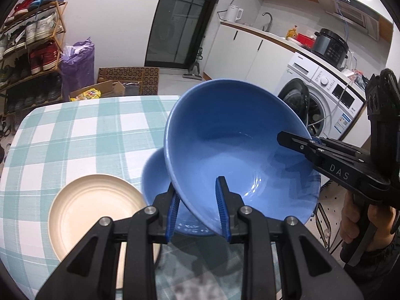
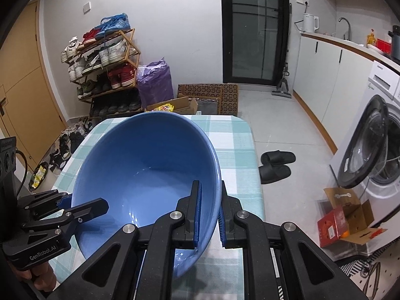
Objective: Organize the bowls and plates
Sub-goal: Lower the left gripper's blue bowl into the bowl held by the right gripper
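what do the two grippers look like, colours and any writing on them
Both are matte black plastic with silver pivot screws and ribbed blue finger pads. The right gripper carries white "DAS" lettering; the left gripper reads "GenRobot.AI". A black cable loops beside the left one. The right hand is bare, with a dark sleeve.

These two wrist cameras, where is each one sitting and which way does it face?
Left wrist: on the left tongs, facing across the checked table toward the counter; its fingers clamp the blue bowl above a second bowl beside a cream plate; the right tongs and hand show.
Right wrist: on the right tongs, facing the shoe rack; the left tongs show.
Shared: bowl, table, both tongs.
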`<state>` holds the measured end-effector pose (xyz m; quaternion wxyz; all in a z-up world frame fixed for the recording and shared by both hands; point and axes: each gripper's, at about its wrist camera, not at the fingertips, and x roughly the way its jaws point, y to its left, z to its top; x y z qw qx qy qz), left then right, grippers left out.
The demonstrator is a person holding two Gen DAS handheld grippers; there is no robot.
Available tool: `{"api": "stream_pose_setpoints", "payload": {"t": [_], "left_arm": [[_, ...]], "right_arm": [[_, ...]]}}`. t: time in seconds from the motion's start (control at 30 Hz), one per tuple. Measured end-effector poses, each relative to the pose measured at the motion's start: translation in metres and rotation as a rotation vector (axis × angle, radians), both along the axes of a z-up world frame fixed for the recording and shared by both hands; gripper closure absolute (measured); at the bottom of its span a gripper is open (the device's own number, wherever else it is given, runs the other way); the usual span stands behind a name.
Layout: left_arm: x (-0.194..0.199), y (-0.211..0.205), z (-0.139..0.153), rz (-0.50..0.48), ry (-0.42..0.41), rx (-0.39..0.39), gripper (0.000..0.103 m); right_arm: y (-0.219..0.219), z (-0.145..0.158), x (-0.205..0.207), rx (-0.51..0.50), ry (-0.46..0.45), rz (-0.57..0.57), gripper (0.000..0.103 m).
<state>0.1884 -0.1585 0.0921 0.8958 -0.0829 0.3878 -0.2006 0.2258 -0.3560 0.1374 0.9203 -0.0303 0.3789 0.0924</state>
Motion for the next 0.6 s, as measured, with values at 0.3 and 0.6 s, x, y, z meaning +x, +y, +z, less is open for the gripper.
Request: {"api": "stream_pose_setpoints", "payload": {"t": [0.3, 0.6], "left_arm": [[0.016, 0.015, -0.016, 0.037, 0.030, 0.018, 0.076], [0.030, 0.018, -0.036, 0.041, 0.067, 0.042, 0.076]], "right_arm": [[0.018, -0.026, 0.033, 0.008, 0.042, 0.020, 0.091], [0.023, -0.057, 0.049, -0.006, 0.087, 0.016, 0.091]]}}
